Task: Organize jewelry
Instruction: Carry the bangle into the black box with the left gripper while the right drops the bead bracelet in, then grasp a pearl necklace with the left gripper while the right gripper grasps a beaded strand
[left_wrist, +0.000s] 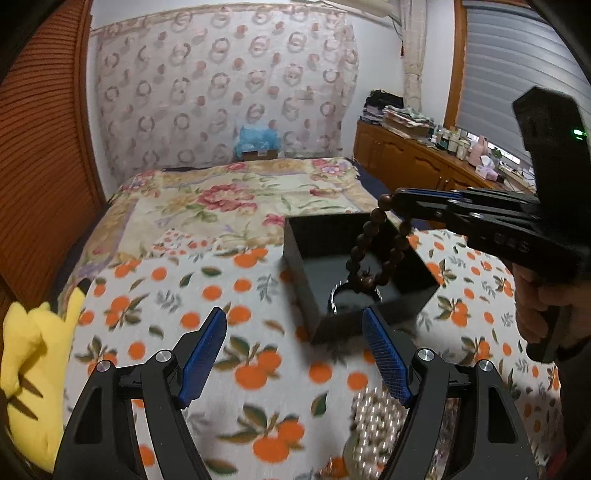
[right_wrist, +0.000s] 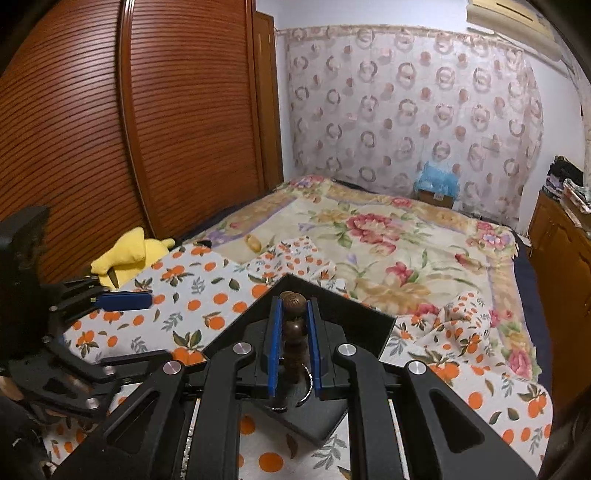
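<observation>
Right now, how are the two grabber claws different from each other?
The right gripper is pinched shut on the brown bead bracelet, while the left gripper stands wide open with nothing between its pads. The right gripper hangs over the black box with the bracelet dangling into it; the left gripper sits in front of the box, above the orange-print cloth. Both have black arms and blue pads.

Bed under floral blanket; orange-print cloth spread over lower half of frame. On cloth: open black box centre-right, pearl strands bottom centre, yellow plush lower left.
</observation>
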